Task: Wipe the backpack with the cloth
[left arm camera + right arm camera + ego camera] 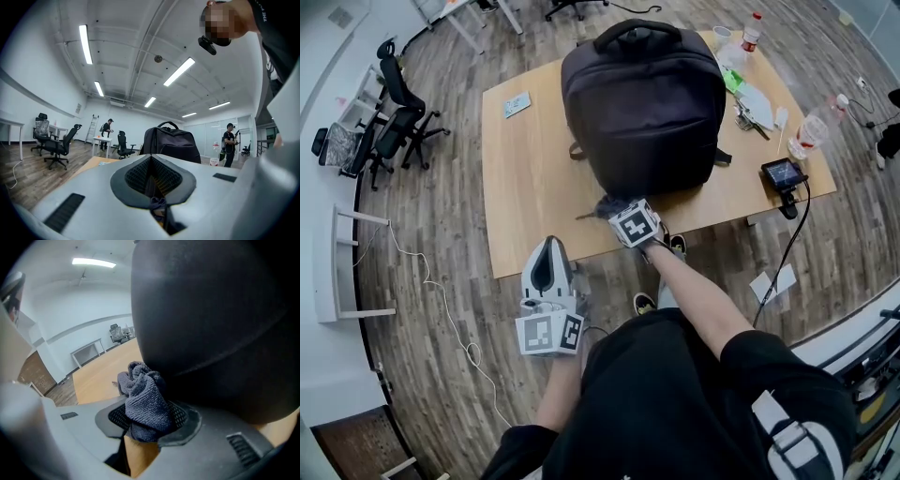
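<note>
Head view, item 1: black backpack (642, 103), lying on the middle of a light wooden table (525, 187), carry handle toward 12 o'clock.

Item 2: dark grey knitted cloth (145, 401), bunched, at the backpack's 6 o'clock edge. The right gripper view shows it right up against the dark fabric; actual contact cannot be confirmed.

Item 3: right gripper (147, 420), jaws clamped on the cloth, wad standing proud of the pads.

Item 4: left gripper (548, 267), at 7 o'clock of the backpack, off the table's near edge, jaws fully together with nothing between them, well apart from the bag.

Item 5, surroundings: clear bottle with red cap (751, 33) at 1 o'clock; plastic cup (811, 131) at 3 o'clock; small screened device (783, 173) at 4 o'clock; card (517, 103) at 10 o'clock; office chairs (398, 117) at 9 o'clock on the floor.

Step, judged: a wiping pass at the bag's near panel. The next move calls for a firm clamp and an even drag across the fabric, without snagging the side strap.

Writing: no brand mark or label is legible.
</note>
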